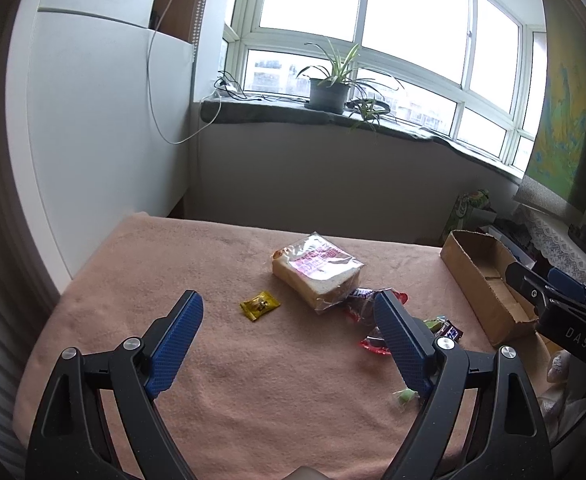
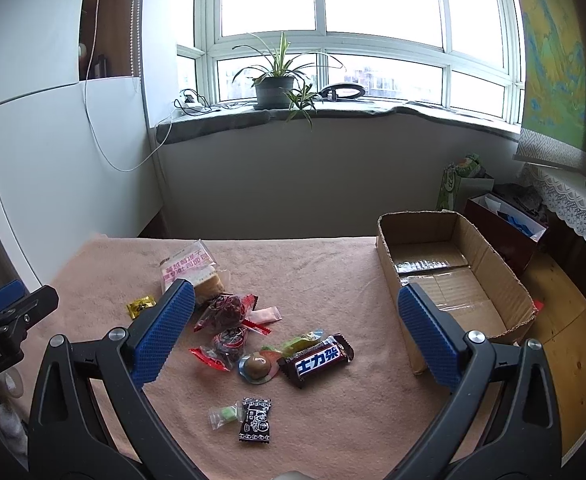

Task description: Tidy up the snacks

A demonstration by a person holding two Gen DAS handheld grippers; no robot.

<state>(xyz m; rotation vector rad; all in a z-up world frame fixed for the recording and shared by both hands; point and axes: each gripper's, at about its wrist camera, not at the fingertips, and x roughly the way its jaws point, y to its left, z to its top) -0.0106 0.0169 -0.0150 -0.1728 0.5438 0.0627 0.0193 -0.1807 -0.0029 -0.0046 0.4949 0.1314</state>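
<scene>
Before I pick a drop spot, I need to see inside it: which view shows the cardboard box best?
The right wrist view: the cardboard box shows its whole open interior and bare floor. The left wrist view catches only a foreshortened part at the frame's right edge, with the right gripper covering its near end.

The worktop [image 2: 325,264] wears a plain salmon-pink cloth. The box [image 2: 505,276] is brown cardboard. The bar [image 2: 317,360] is dark brown with a blue band and white characters. One candy [image 1: 259,305] is yellow, another [image 2: 256,420] black with white print. Both grippers [image 1: 289,332] [image 2: 295,320] have blue dimpled pads on black frames.
</scene>
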